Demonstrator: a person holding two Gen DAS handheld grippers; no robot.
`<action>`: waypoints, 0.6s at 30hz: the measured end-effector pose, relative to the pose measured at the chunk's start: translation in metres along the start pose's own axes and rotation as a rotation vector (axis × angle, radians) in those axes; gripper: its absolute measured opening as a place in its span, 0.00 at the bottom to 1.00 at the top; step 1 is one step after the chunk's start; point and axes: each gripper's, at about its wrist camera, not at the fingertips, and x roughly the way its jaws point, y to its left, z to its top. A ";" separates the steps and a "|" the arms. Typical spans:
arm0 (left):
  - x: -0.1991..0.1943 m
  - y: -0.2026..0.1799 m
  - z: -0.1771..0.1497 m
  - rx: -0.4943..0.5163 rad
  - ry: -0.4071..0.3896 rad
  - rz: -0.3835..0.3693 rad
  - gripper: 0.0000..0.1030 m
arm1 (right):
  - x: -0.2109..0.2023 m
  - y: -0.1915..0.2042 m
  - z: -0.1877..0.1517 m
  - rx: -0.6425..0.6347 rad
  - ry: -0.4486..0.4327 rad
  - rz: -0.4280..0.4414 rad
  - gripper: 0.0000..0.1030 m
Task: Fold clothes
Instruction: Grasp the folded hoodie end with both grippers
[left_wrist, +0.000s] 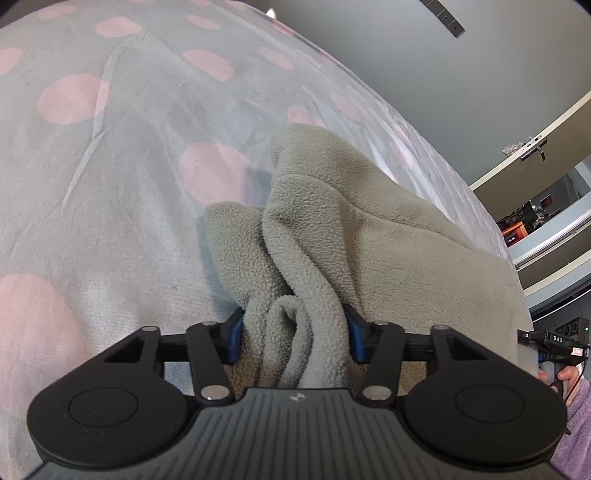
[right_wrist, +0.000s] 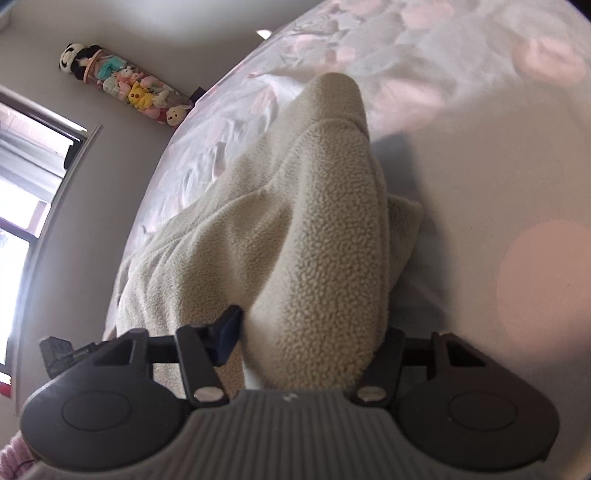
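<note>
The left gripper (left_wrist: 295, 332) and right gripper (right_wrist: 306, 332) each pinch the fuzzy fleece top (left_wrist: 332, 221) on the spotty bedcover (left_wrist: 110, 147).

Soft daylight; fisheye-warped, blurred edges

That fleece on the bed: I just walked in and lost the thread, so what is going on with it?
A person is folding a fleece garment on a polka-dot bedspread. The left tongs pinch a bunched fold of it, and the right tongs clamp another thick fold. Both grips are set; the garment is still rumpled, not yet folded flat.
</note>
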 end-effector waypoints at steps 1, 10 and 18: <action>-0.001 -0.003 -0.001 0.013 -0.007 0.009 0.40 | -0.003 0.004 -0.002 -0.015 -0.012 -0.017 0.48; -0.027 -0.025 -0.001 0.072 -0.067 0.066 0.30 | -0.040 0.056 -0.018 -0.143 -0.135 -0.150 0.29; -0.081 -0.028 0.024 0.095 -0.149 0.049 0.27 | -0.071 0.138 -0.021 -0.226 -0.178 -0.125 0.26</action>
